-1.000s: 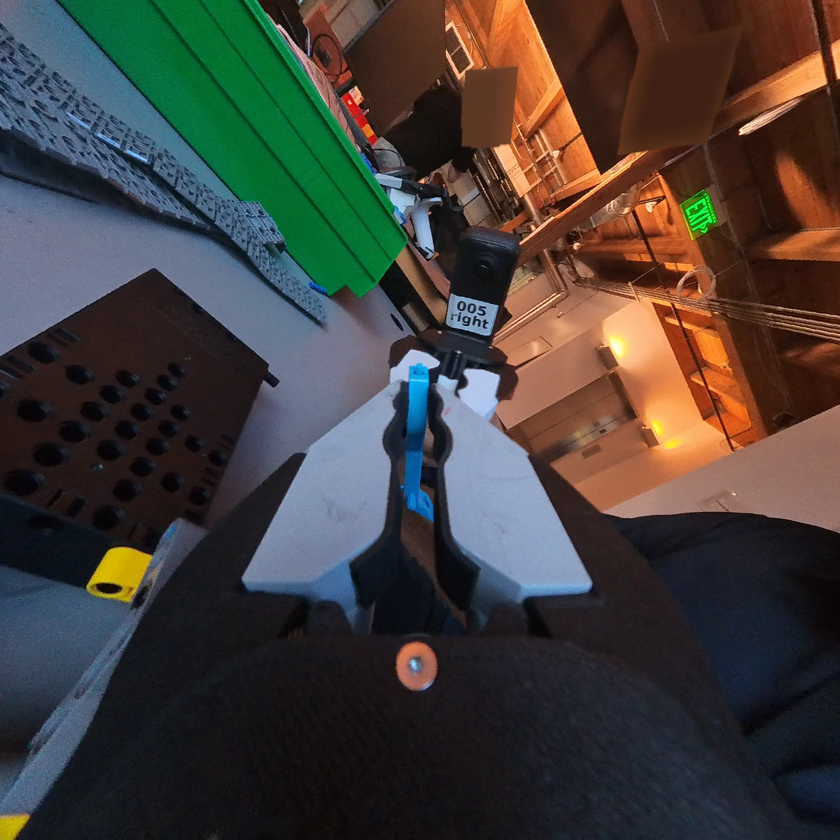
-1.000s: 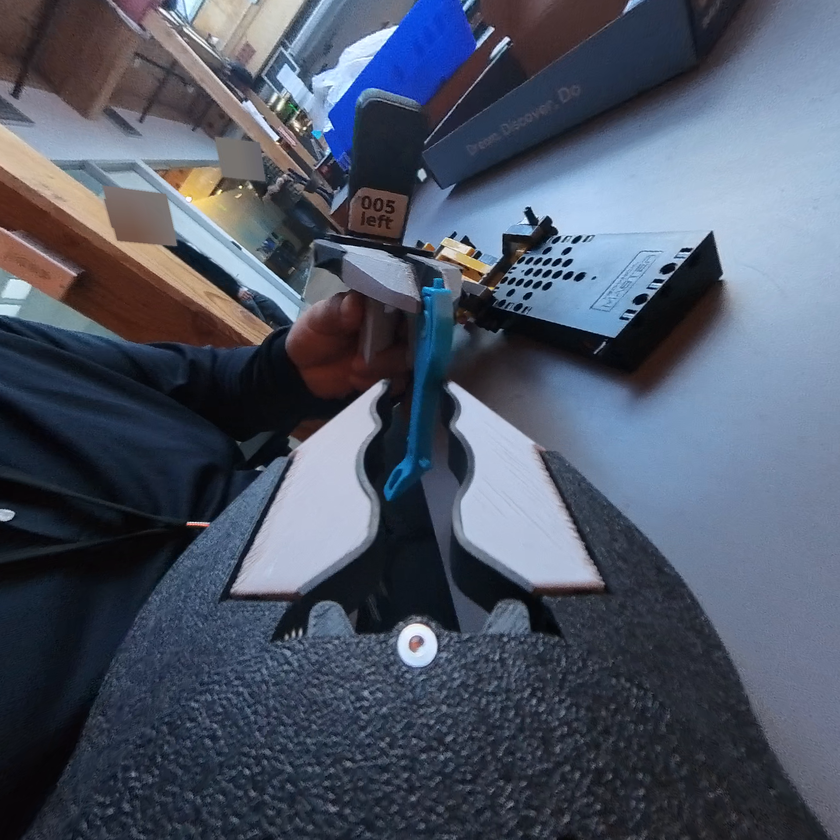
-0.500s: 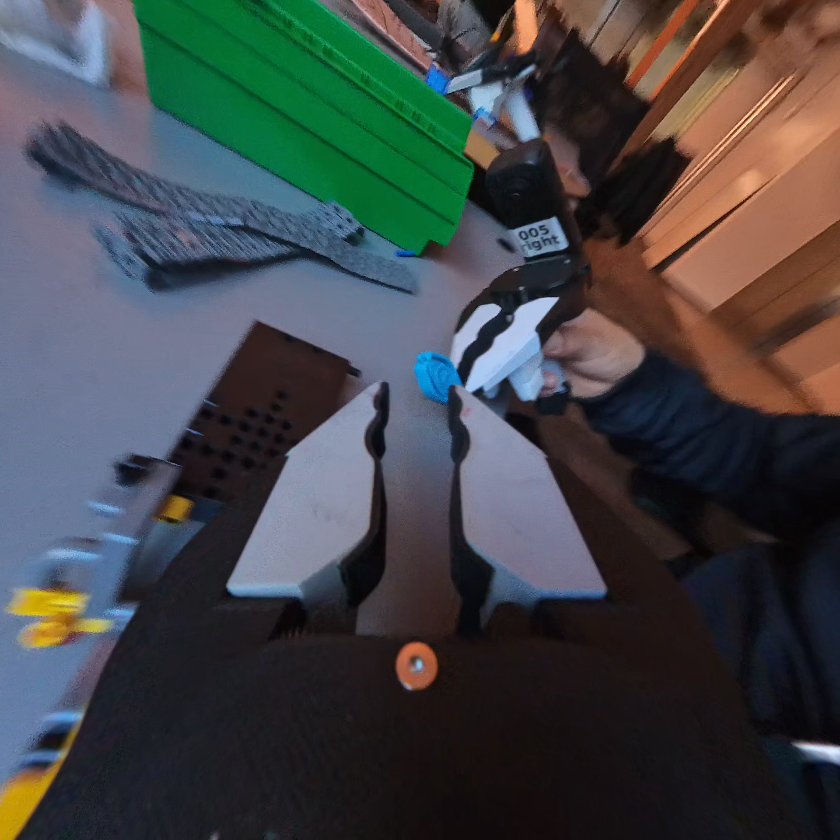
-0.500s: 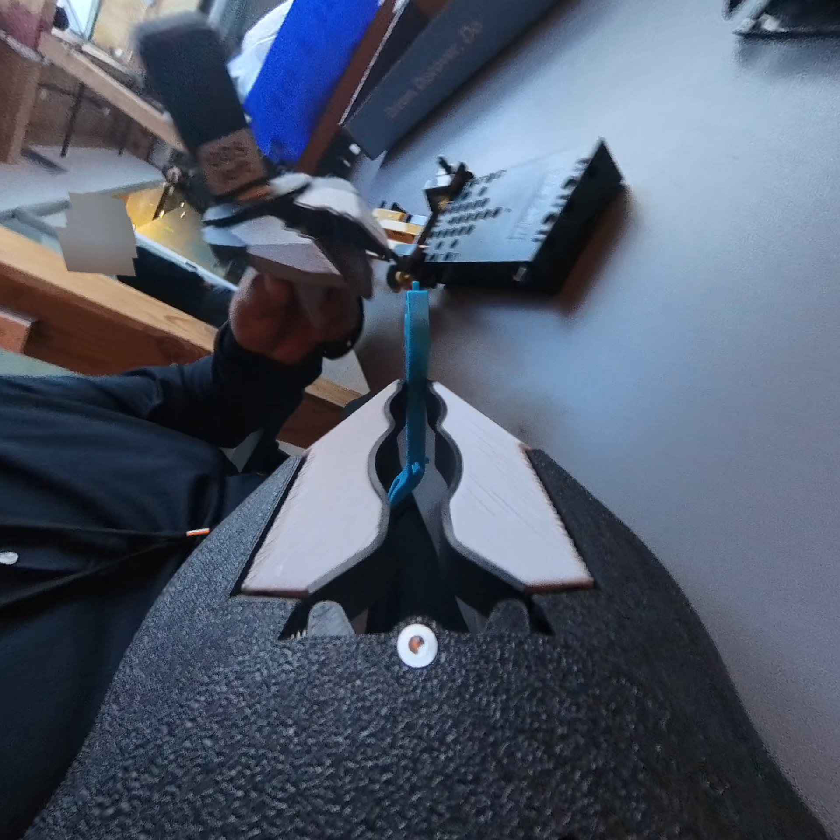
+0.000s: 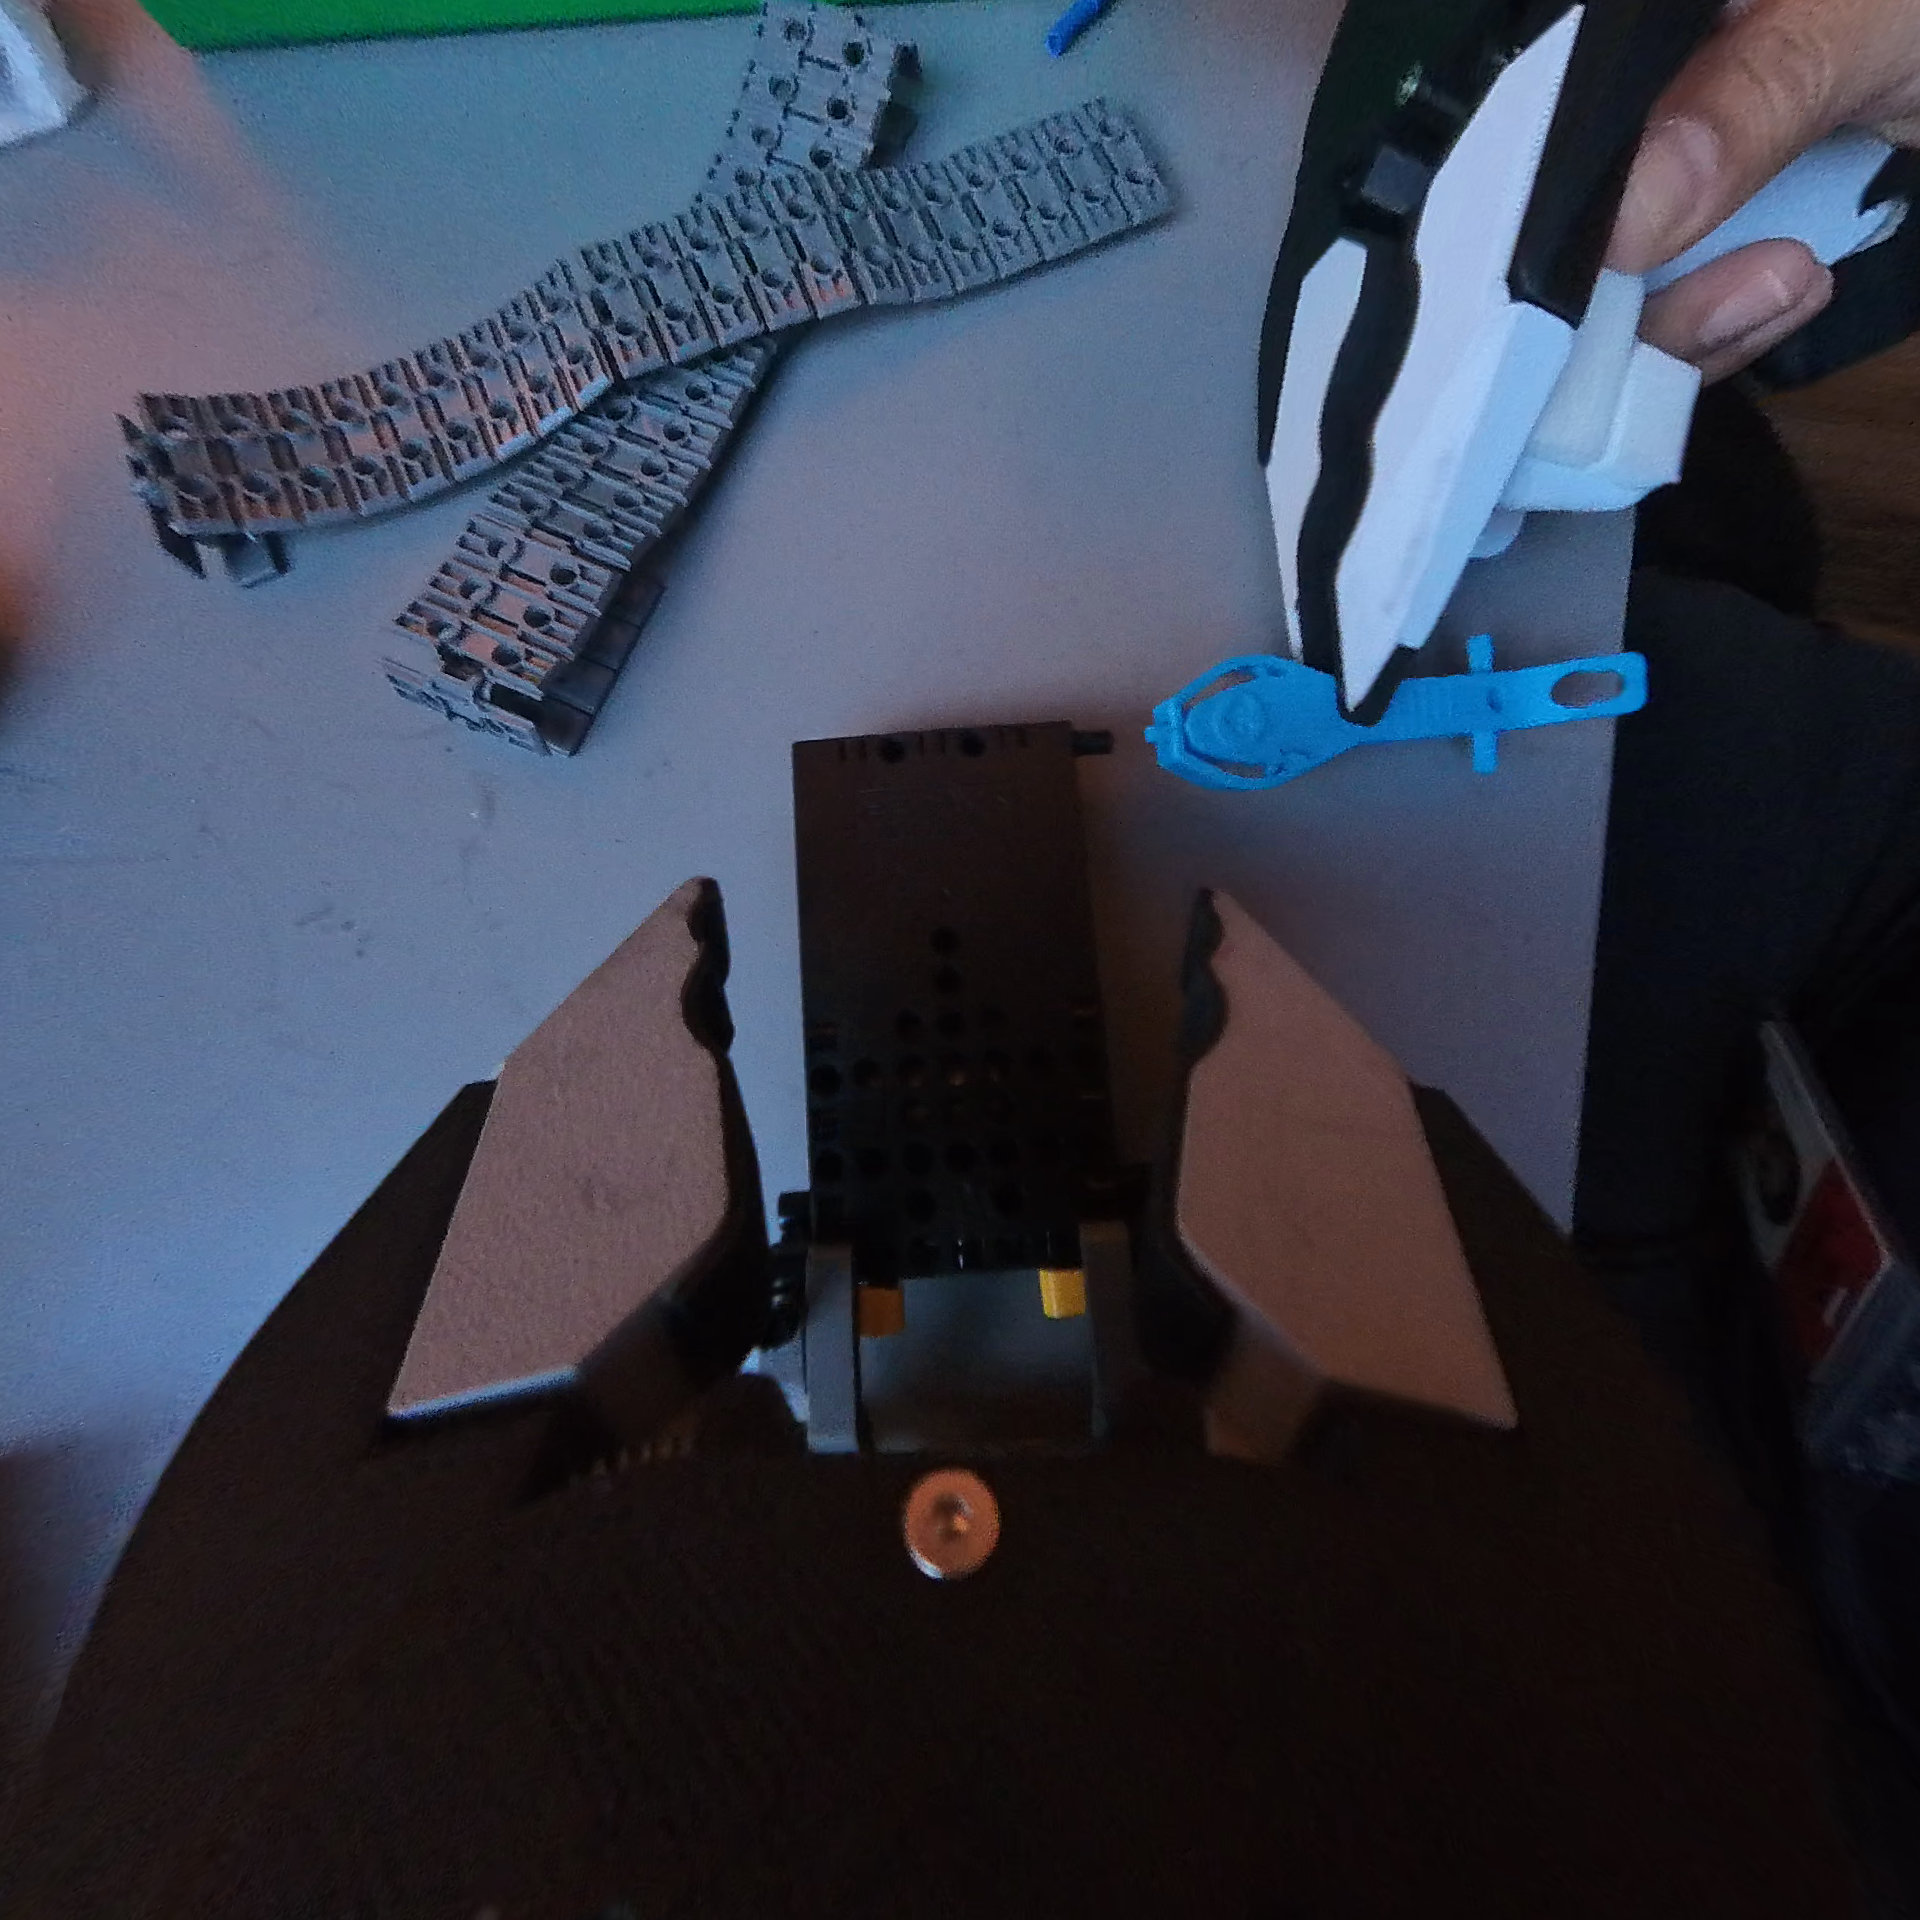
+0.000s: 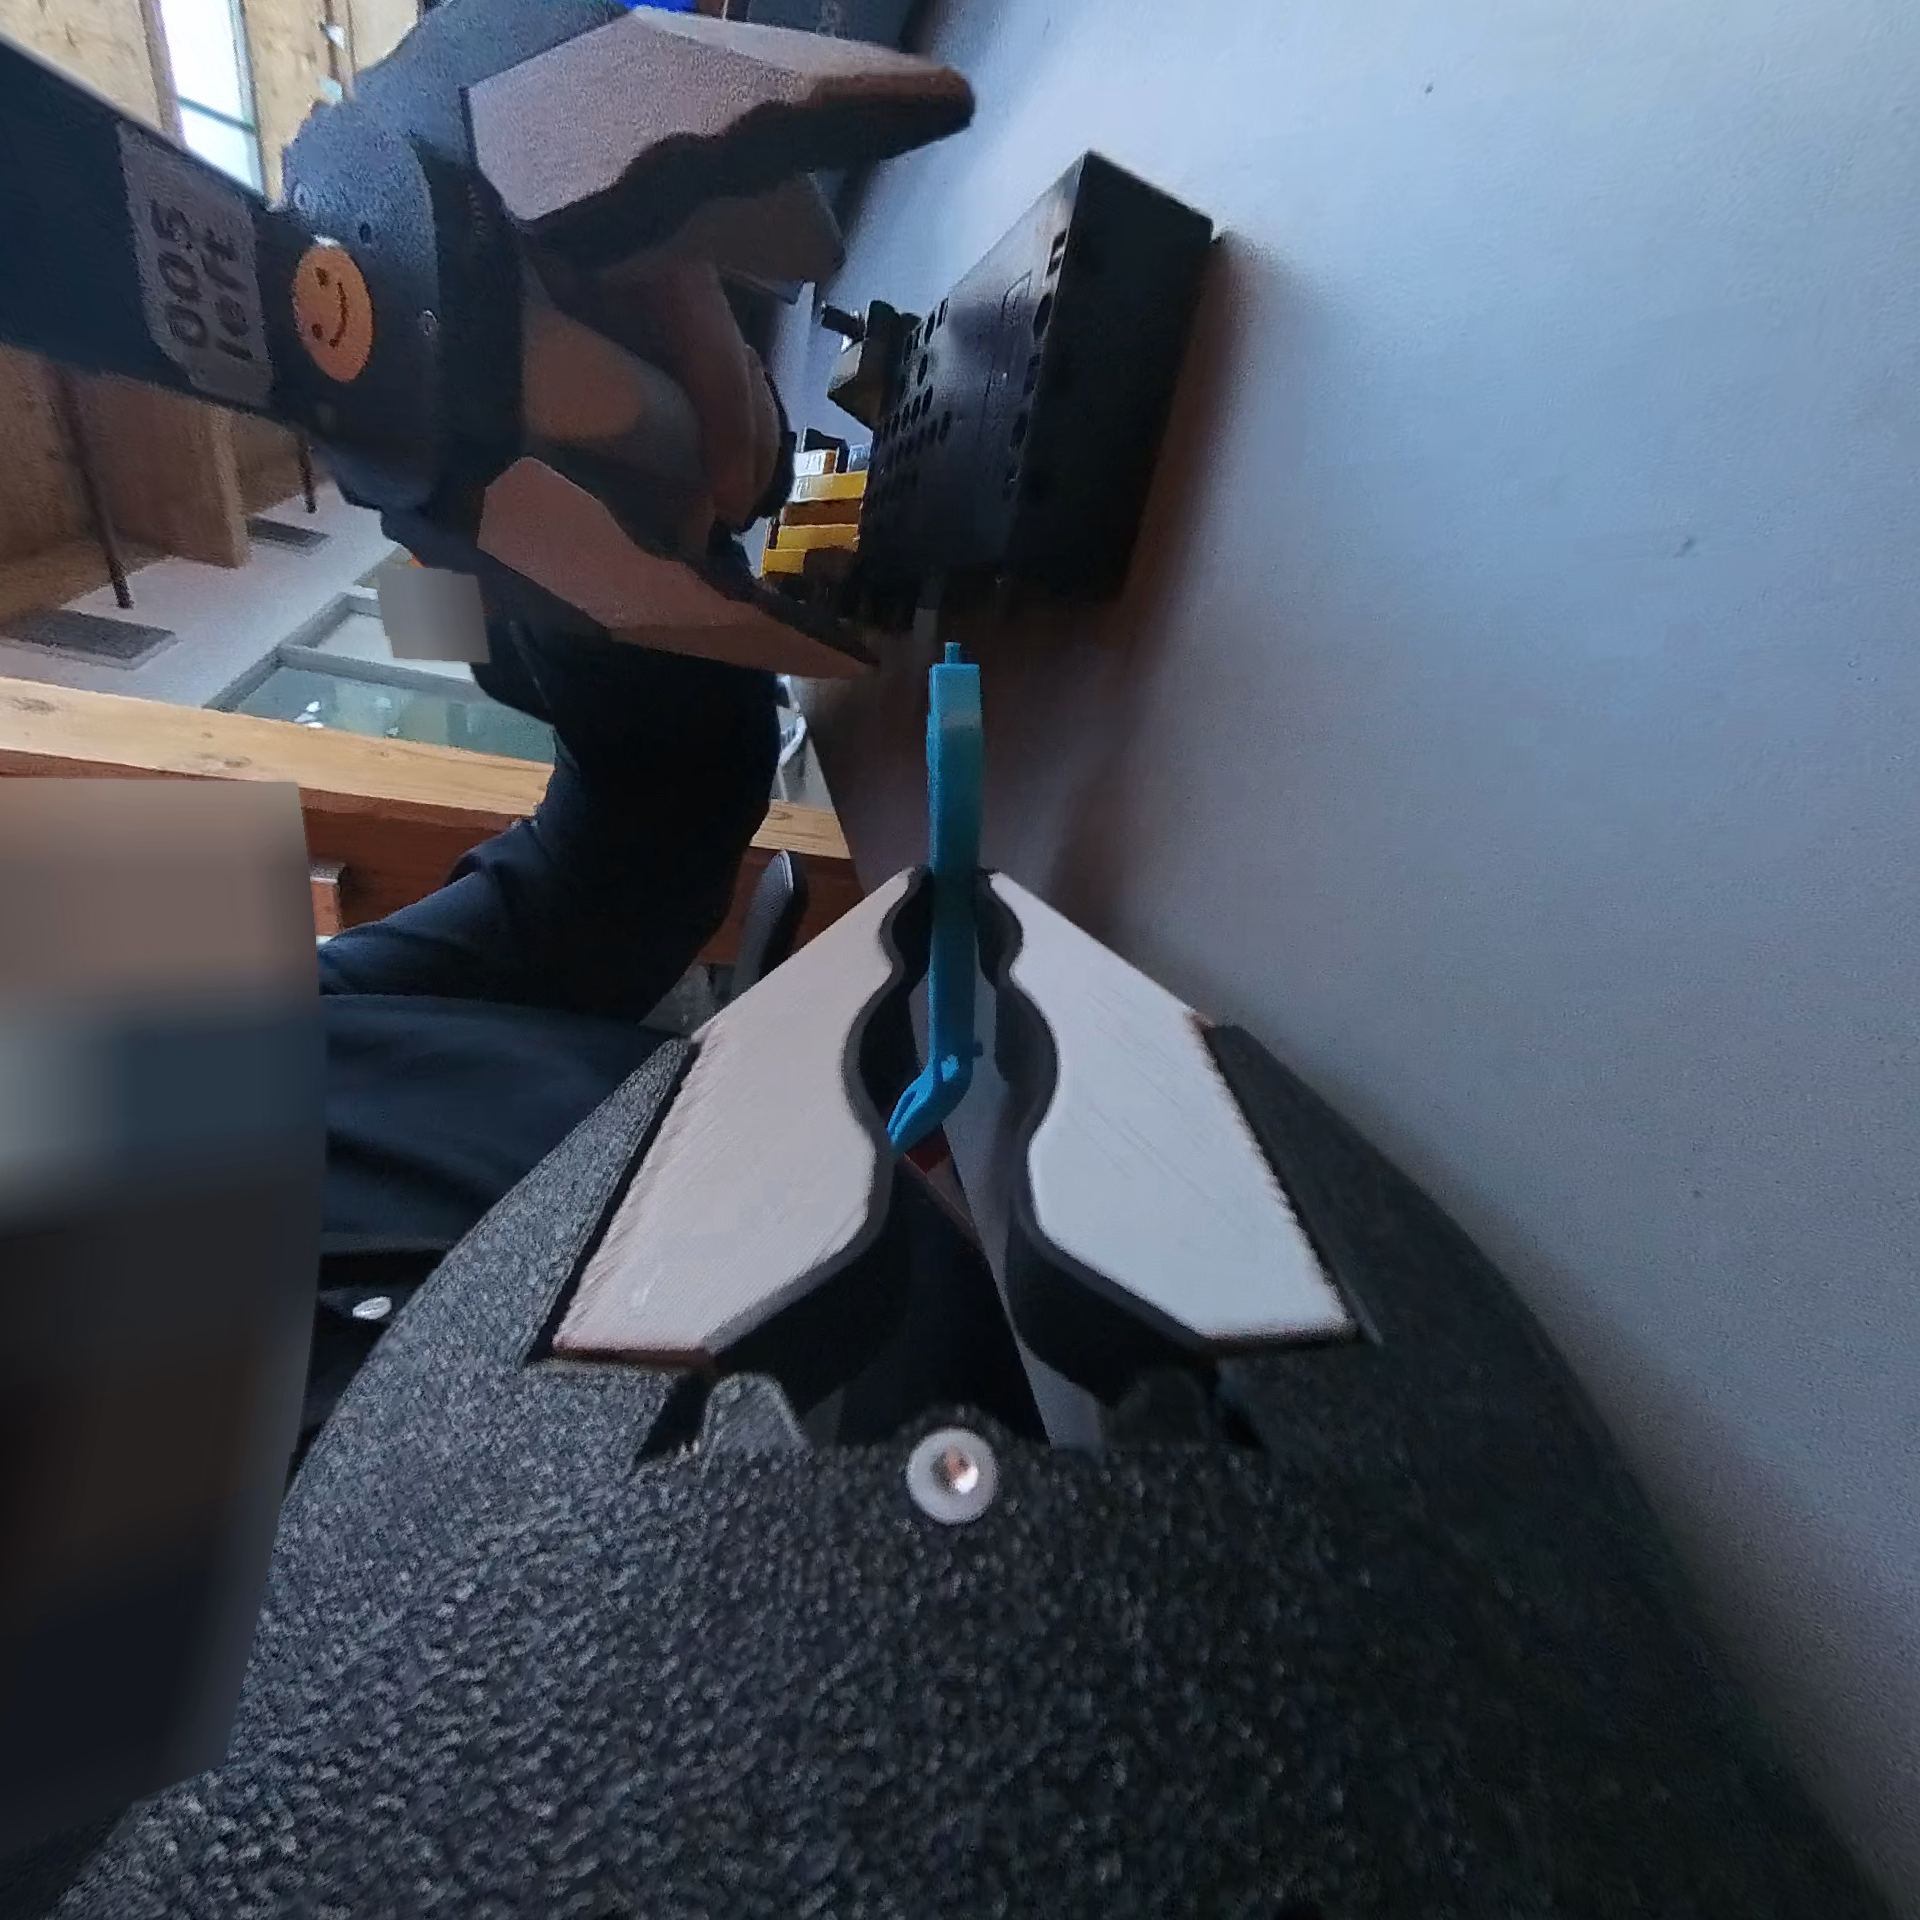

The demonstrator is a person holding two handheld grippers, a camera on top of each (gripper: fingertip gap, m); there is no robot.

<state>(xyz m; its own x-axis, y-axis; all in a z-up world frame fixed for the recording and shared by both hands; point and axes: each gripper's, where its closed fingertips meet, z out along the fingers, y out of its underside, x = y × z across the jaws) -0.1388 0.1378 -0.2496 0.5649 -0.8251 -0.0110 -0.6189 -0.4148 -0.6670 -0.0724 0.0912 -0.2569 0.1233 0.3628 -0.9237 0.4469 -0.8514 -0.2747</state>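
Observation:
My left gripper (image 5: 954, 914) is open wide, its fingers on either side of a black perforated block (image 5: 940, 997) that lies on the grey table (image 5: 260, 935). Yellow pins (image 5: 1060, 1291) and a grey frame (image 5: 831, 1340) sit at the block's near end. My right gripper (image 6: 954, 878) is shut on a thin blue plastic tool (image 6: 954, 821), seen edge-on. In the left wrist view the right gripper (image 5: 1361, 686) pinches the blue tool (image 5: 1247, 717) by its neck, just right of the block's far end. The left gripper (image 6: 831, 416) and block (image 6: 1029, 384) also show in the right wrist view.
Two grey tread-link strips (image 5: 644, 301) lie crossed on the table beyond the block. A green bin's edge (image 5: 436, 19) sits at the far top. A small blue piece (image 5: 1070, 26) lies near it. The table's right edge (image 5: 1600, 935) runs beside a dark sleeve.
My left gripper let go of the blue tool, opened wide and swung down over the black block. My right gripper kept the tool and carried it toward the block's end.

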